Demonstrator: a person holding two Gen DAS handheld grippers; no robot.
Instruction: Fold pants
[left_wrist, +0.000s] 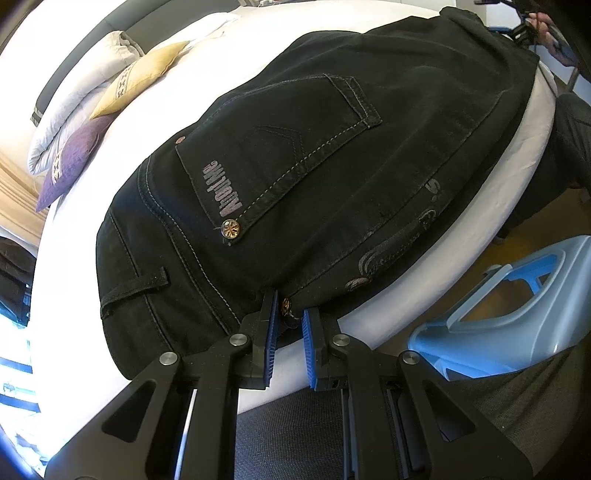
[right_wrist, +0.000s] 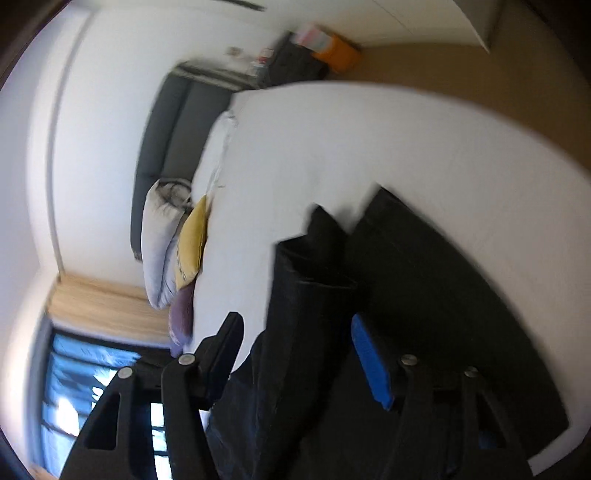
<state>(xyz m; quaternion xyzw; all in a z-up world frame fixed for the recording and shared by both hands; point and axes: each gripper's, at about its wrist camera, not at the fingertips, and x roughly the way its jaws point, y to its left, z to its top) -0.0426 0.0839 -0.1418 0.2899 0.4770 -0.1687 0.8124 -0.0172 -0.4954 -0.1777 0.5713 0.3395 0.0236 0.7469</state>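
Black jeans (left_wrist: 332, 155) lie across the white bed (left_wrist: 155, 110), back pocket up, waistband toward me. In the left wrist view my left gripper (left_wrist: 289, 306) is shut on the waistband edge, with a copper rivet showing between its blue pads (left_wrist: 308, 332). The right wrist view is blurred. There my right gripper (right_wrist: 295, 319) stands wide, and a raised fold of the jeans' leg (right_wrist: 306, 295) sits between its fingers. I see a gap on the left side, so the pads do not press on the cloth. More of the leg (right_wrist: 424, 280) lies flat on the bed to the right.
Yellow (left_wrist: 140, 81) and purple (left_wrist: 74, 158) cushions and a folded white duvet (left_wrist: 85, 85) sit near the grey headboard (right_wrist: 166, 140). A light blue plastic stool (left_wrist: 509, 306) stands on the floor by the bed's edge. A person's hand (left_wrist: 546, 26) shows at the far corner.
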